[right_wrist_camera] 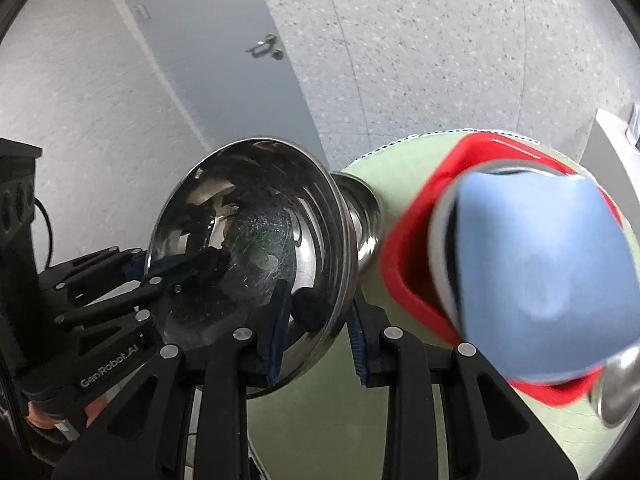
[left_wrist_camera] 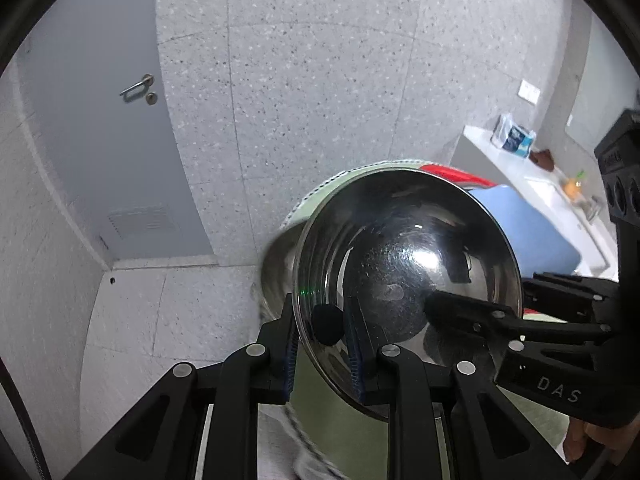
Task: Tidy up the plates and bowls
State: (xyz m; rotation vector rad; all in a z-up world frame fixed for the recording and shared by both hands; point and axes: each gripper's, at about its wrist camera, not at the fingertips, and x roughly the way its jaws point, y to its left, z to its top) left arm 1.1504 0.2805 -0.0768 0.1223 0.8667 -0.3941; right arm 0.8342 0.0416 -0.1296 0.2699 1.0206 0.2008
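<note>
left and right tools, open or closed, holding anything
Left tool: closed on the rim of the shiny round steel bowl.
Right tool: closed on the same bowl's rim, opposite side.

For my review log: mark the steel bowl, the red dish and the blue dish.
steel bowl [left_wrist_camera: 400,272], left wrist view, inner bottom.
red dish [right_wrist_camera: 404,264], right wrist view, left rim.
blue dish [right_wrist_camera: 548,264], right wrist view, underside centre.
</note>
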